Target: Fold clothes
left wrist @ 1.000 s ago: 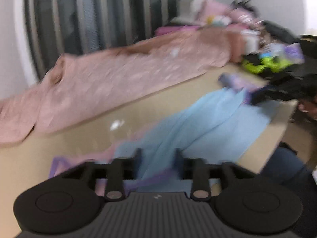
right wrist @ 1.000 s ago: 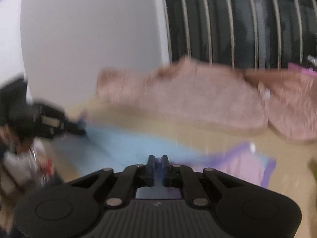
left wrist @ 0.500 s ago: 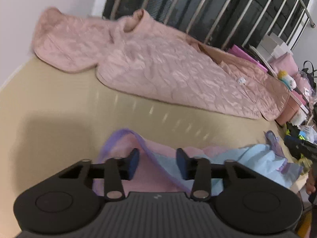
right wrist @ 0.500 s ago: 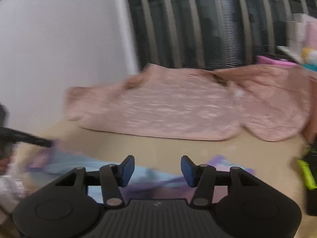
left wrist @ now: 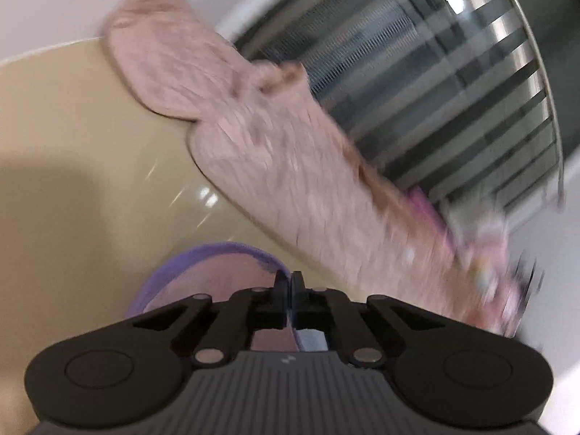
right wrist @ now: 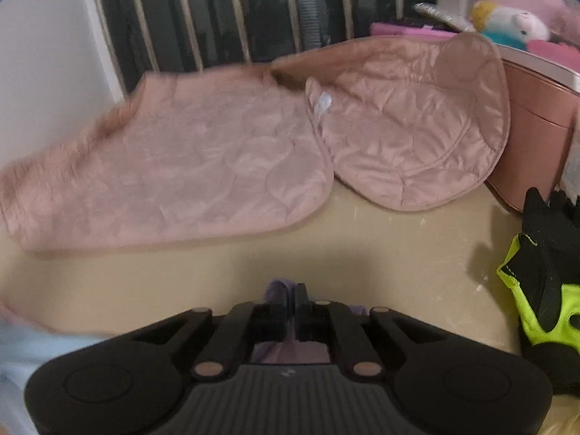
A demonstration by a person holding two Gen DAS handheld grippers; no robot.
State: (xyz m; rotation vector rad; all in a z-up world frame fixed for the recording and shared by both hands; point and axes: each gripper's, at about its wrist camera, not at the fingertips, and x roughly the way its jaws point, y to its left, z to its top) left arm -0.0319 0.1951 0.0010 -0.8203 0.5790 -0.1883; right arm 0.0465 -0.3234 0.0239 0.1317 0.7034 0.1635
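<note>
A small garment in light blue and pink with purple trim lies on the beige table under both grippers. My left gripper is shut on its purple-edged hem, with fabric pinched between the pads. In the right wrist view the same garment shows as a purple fold and a light blue part at the lower left. My right gripper is shut on that purple fold. A pink quilted jacket lies spread across the far side of the table.
A window with metal bars stands behind the jacket. At the right are a pink box, a plush toy and black and neon yellow gloves. A white wall is at the left.
Both grippers stood open half a second ago and have shut on the garment's purple edge. The left view has rolled strongly. The right gripper has shifted to the right along the table.
</note>
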